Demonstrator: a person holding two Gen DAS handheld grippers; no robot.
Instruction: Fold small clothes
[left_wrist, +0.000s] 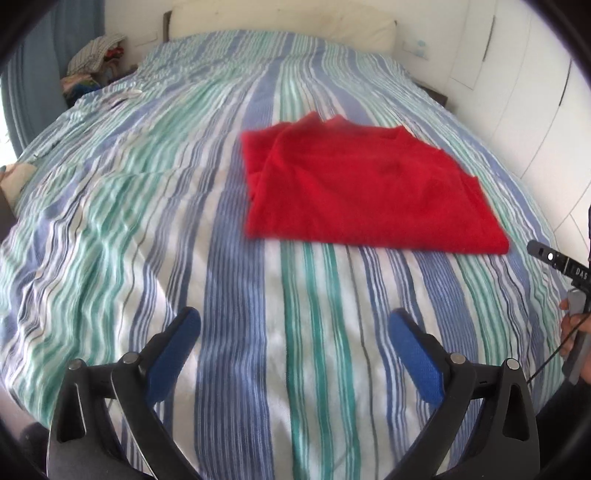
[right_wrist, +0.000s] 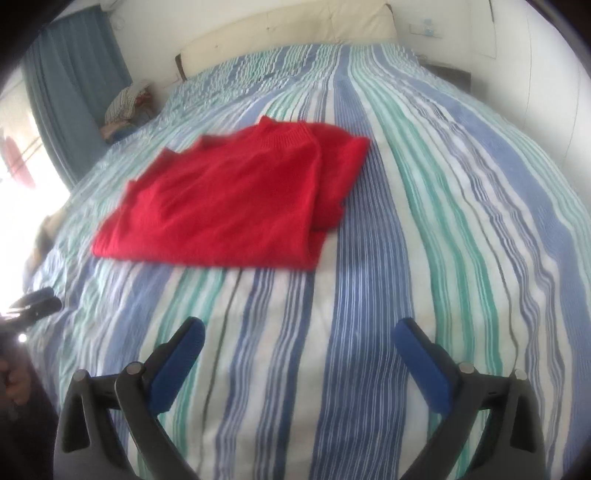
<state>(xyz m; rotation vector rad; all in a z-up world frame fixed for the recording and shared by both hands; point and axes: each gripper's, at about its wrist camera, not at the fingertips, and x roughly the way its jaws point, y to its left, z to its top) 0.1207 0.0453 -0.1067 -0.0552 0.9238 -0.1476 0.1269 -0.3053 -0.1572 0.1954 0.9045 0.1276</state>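
We see a red sweater (left_wrist: 365, 192) lying folded into a rough rectangle on a bed (left_wrist: 221, 295) covered with a blue, green and white striped cover. In the left wrist view the sweater sits past our left gripper (left_wrist: 293, 350) and to the right of the middle; in the right wrist view it lies ahead and to the left, its ribbed collar at the far edge and a folded layer showing along its right side. Our left gripper hangs above the bare striped cover near the foot of the bed, its two blue-padded fingers (left_wrist: 173, 350) spread wide apart with nothing between them. Our right gripper (right_wrist: 299, 358) is likewise wide open and holds nothing, well apart from the sweater. Both views are blurred. At the right edge of the left wrist view we catch part of the right gripper's body and the hand (left_wrist: 570, 328) that carries it. A cream headboard (right_wrist: 288, 37) stands at the far end of the bed, a pile of clothes (left_wrist: 94, 55) rests at the far left beside a blue curtain (right_wrist: 74, 92), and white cupboard doors (left_wrist: 517, 92) line the right wall.
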